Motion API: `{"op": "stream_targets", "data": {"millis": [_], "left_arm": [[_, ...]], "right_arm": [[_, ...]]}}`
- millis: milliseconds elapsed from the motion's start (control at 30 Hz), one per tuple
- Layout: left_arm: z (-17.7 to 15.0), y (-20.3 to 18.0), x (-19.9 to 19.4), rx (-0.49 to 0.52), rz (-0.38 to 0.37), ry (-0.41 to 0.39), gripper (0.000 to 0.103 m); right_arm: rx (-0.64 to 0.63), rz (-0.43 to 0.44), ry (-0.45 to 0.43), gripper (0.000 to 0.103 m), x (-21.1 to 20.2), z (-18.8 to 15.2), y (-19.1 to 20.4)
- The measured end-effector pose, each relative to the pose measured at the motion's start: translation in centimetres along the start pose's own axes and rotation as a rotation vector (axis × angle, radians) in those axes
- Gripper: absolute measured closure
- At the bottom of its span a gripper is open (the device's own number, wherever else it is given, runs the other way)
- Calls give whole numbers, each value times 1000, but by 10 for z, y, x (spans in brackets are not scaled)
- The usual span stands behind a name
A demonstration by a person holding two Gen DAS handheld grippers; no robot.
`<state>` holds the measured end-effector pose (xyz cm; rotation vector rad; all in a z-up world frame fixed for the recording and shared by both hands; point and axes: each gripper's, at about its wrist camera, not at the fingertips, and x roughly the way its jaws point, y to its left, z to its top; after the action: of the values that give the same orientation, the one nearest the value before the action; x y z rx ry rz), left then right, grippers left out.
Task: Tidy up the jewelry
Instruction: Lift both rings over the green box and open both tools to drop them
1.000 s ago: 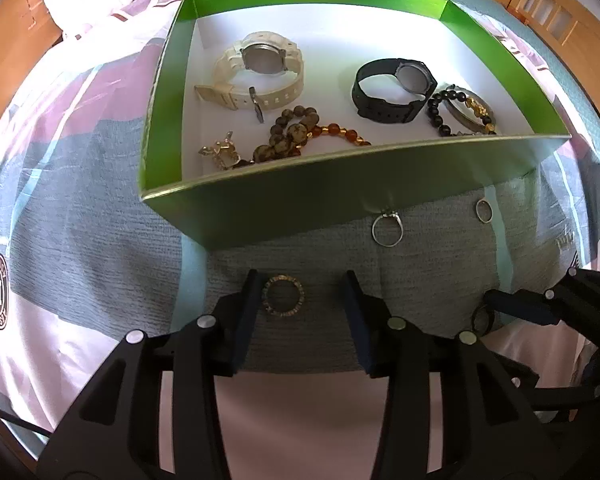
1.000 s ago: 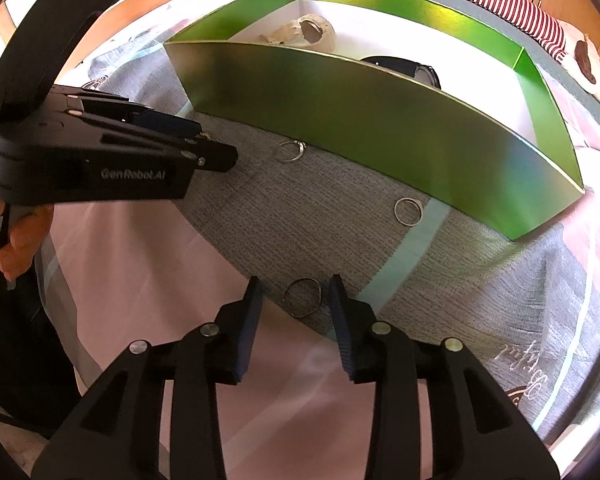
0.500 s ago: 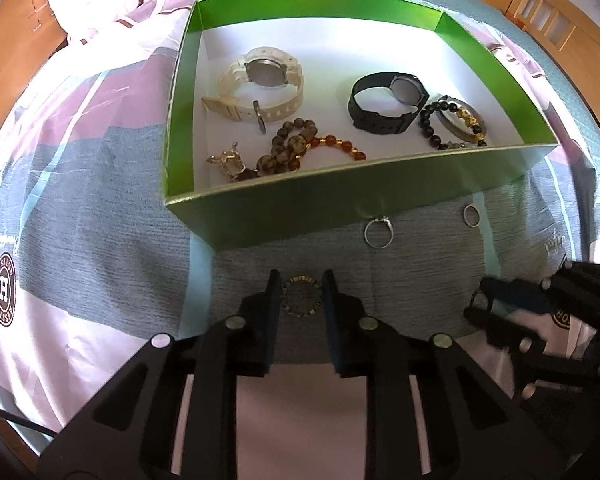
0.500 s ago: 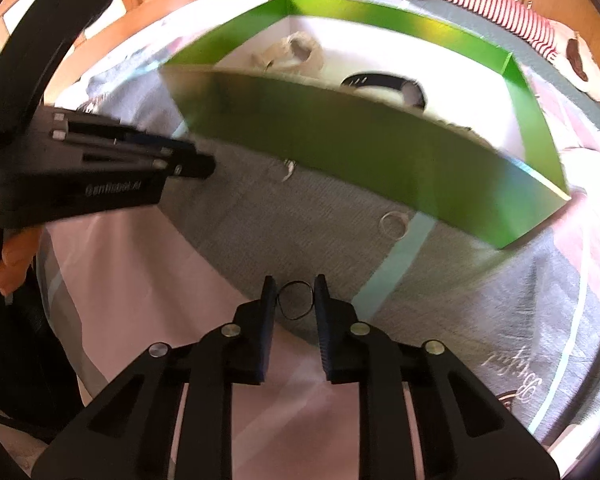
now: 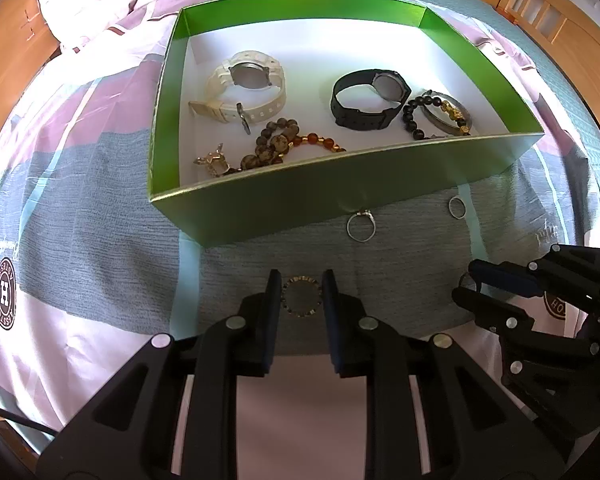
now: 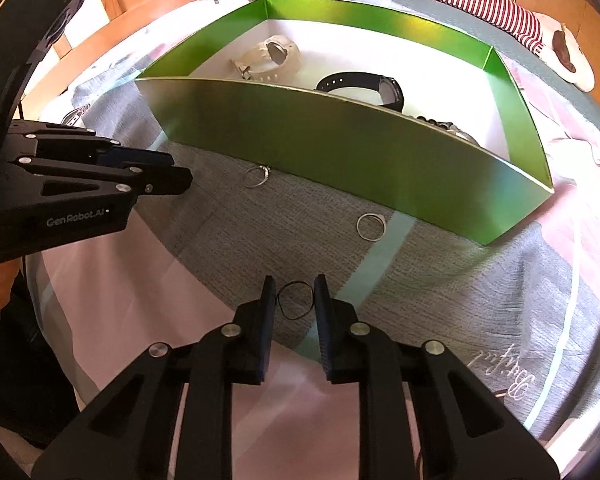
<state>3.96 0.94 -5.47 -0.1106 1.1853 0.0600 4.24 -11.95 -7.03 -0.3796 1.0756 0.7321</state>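
Both claws have just been closing, each on a ring lying on the bed near the green box [image 5: 260,208]. The left claw [image 5: 301,300] pinches the studded ring [image 5: 301,295]; the right claw [image 6: 295,300] pinches the thin dark ring [image 6: 295,300]. Best lift each straight up, gently, clearing the near wall before releasing inside.
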Motion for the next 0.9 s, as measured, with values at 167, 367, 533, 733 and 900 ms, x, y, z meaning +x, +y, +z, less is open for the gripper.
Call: {"op": "stream_targets", "data": {"millis": [167, 367, 533, 733, 900], "left_arm": [[2, 1, -6, -2, -8, -14, 82], [1, 3, -9, 0, -8, -19, 82], [6, 6, -37, 5, -45, -120, 82], [18, 12, -82, 23, -20, -227, 82], [47, 14, -101, 43, -2, -284, 82]], "right_arm": [[7, 7, -23, 83, -5, 2, -3], [2, -1, -11, 83, -2, 2, -2], [8, 18, -72, 83, -17, 6, -4], [2, -13, -197, 83, -55, 22, -9], [11, -17, -299, 83, -84, 56, -25]]}}
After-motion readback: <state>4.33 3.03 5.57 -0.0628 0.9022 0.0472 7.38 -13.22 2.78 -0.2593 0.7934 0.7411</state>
